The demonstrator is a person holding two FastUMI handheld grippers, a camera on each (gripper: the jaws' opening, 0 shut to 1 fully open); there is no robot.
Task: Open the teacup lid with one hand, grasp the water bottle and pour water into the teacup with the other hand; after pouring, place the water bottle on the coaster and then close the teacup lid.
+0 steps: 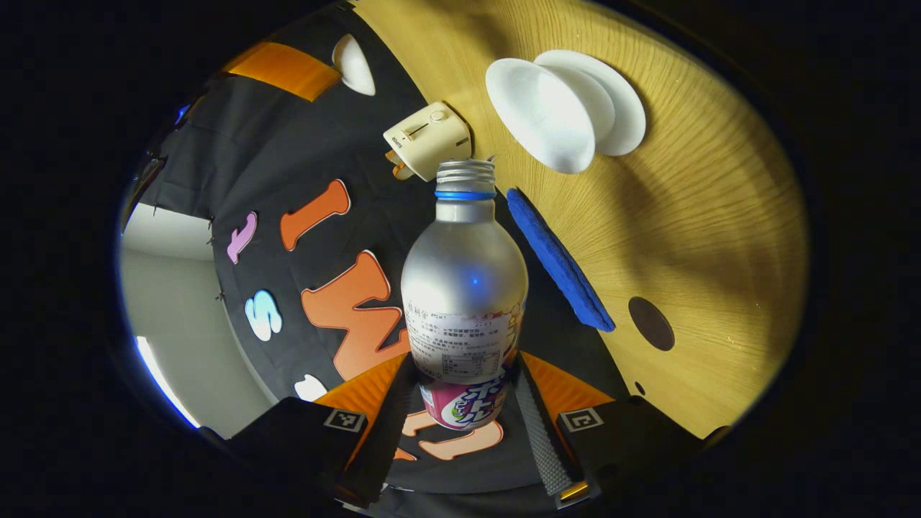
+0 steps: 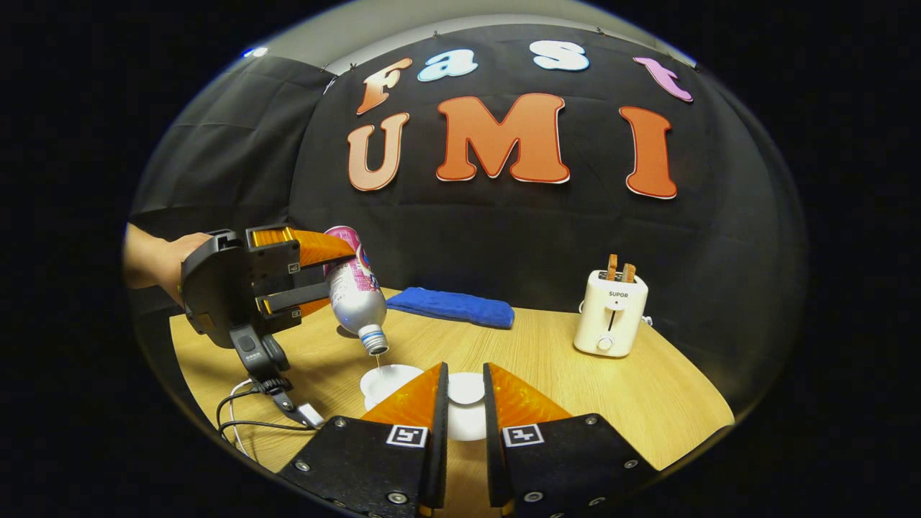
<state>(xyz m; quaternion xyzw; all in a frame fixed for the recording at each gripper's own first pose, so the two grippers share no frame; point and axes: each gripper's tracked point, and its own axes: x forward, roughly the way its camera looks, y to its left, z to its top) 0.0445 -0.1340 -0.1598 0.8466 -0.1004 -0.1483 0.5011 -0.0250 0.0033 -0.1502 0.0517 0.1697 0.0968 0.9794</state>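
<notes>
The left gripper [image 1: 464, 421] is clamped on the water bottle [image 1: 464, 288], both fingers pressing the labelled lower body, the open neck pointing away at twelve o'clock of the left gripper view. In the right gripper view that bottle is tipped mouth-down, a thin stream dropping from its neck into the teacup [image 2: 388, 381] on the wooden table [image 2: 647, 403], so the pour looks to be underway. The metal body looks smooth and slick, stiff enough not to dent, and I'd judge it lightens as it empties; the grip low on the label seems sound, but a tilted, slippery cylinder could rotate in the pads. The right gripper [image 2: 465, 424] has its fingers closed in on the white teacup lid [image 2: 466, 388], gripped at the knob as best I can tell; ceramic, so brittle and glossy. Farther out, a blue cloth [image 2: 452, 306] at eleven o'clock, a toaster [image 2: 611, 313] at one o'clock, and the dark round coaster [image 1: 651, 324] at three o'clock in the left gripper view.
</notes>
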